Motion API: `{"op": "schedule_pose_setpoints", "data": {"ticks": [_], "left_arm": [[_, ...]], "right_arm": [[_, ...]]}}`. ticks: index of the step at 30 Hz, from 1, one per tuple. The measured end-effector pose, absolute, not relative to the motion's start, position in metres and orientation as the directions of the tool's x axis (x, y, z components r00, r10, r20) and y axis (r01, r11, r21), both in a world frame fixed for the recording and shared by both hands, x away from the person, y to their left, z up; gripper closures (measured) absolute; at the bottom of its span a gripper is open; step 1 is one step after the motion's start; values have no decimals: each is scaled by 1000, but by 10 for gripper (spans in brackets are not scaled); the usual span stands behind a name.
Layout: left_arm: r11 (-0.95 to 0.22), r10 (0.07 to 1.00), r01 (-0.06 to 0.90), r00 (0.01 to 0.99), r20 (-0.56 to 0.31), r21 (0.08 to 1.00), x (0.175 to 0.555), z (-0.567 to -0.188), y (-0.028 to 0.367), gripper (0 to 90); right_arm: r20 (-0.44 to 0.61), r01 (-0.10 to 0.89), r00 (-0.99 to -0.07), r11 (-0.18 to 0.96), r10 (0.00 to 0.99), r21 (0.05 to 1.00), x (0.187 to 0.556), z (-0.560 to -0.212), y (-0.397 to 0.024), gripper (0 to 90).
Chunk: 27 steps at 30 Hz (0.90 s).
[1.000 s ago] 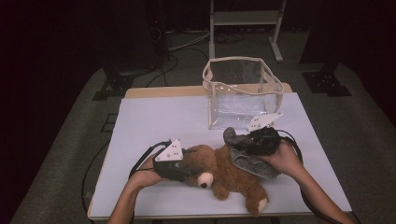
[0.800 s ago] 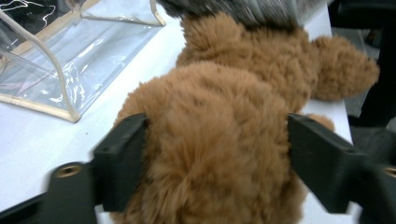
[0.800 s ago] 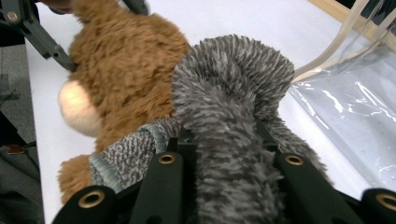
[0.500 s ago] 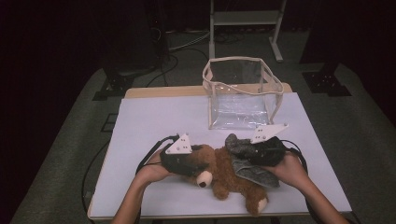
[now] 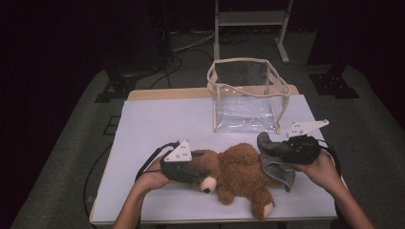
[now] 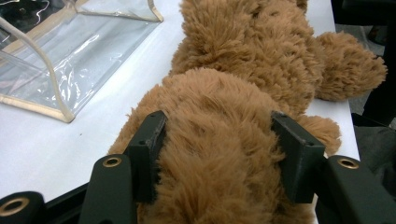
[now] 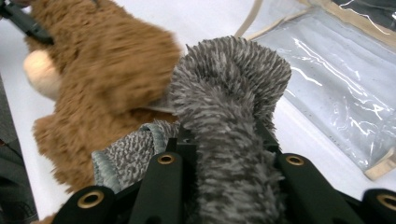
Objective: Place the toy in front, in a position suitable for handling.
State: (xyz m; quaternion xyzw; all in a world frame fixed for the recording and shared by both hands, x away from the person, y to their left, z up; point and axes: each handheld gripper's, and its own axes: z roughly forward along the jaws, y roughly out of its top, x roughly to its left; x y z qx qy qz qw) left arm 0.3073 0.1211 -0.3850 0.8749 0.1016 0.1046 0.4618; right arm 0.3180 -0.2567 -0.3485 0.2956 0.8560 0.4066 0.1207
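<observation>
Bear [image 5: 239, 174] lies flat on the table [image 5: 157, 124], near the front edge, head toward your left, feet toward the right front corner. Grey cloth [image 5: 276, 164] is draped at its rear end, touching the fur.

L gripper [image 5: 184, 168]: jaws have just been closing and now pinch the bear's head; in the left gripper view the fur [image 6: 219, 154] bulges between both pads, so that's a grip, not a hover.

R gripper [image 5: 286, 150]: clamped on a bunched fold of the cloth; in the right gripper view the grey pile [image 7: 233, 121] stands up between the jaws, w/ the rest trailing down toward the bear.

Clear bag [image 5: 246, 98] stands open-topped behind the bear, near but apart from it.

Step, as I read it: both pieces gripped, nothing lifted yet. Looks like you're separating cloth from bear, prob. before loading the bag.

Next move needs:
- keep L clamped as anchor so the bear doesn't drag
- pull the cloth up and away w/ R; can't tell if any of it is pinned under the bear, so go slow
- watch the bag's wall, it's soft and will fold if bumped
</observation>
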Motion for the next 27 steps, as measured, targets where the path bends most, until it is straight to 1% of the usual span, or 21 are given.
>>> {"op": "schedule_pose_setpoints", "data": {"ticks": [4,5,6,7,9,10,11,13,18,20,21,23,24,27], "left_arm": [[-547,271,79,959,87,833,307,-386,122,426],[-547,270,78,959,87,834,307,-386,122,426],[-548,268,79,960,86,833,307,-386,122,424],[-548,268,79,960,86,833,307,-386,122,422],[-547,266,78,960,85,833,306,-386,123,419],[-548,265,77,960,86,833,306,-386,123,419],[-548,266,77,960,86,833,306,-386,123,417],[-550,262,72,961,91,832,306,-386,123,414],[-555,253,62,962,98,829,305,-386,123,409],[-556,254,64,962,96,829,305,-387,123,410],[-555,254,65,962,95,829,304,-387,123,410],[-554,254,65,963,94,830,304,-387,123,413],[-555,254,64,962,96,829,304,-387,123,415],[-560,252,61,963,99,826,303,-386,123,416]], "right_arm": [[55,413,-811,503,583,759,328,-347,-248,712],[68,415,-821,509,568,755,331,-348,-244,712],[100,410,-847,520,523,750,335,-348,-231,712],[100,410,-847,520,523,750,335,-348,-231,712],[107,389,-869,535,482,750,336,-346,-216,713],[129,372,-889,529,438,763,335,-342,-205,713],[130,359,-899,531,419,768,334,-340,-198,713],[126,347,-906,538,405,768,333,-338,-191,713],[139,313,-934,563,330,765,327,-340,-159,713],[131,296,-942,582,308,757,323,-343,-151,713],[106,272,-949,603,296,750,321,-344,-148,713],[102,270,-949,608,297,746,318,-344,-149,713],[65,253,-950,632,306,732,314,-343,-154,712],[43,253,-945,643,324,723,311,-342,-163,712]]}}
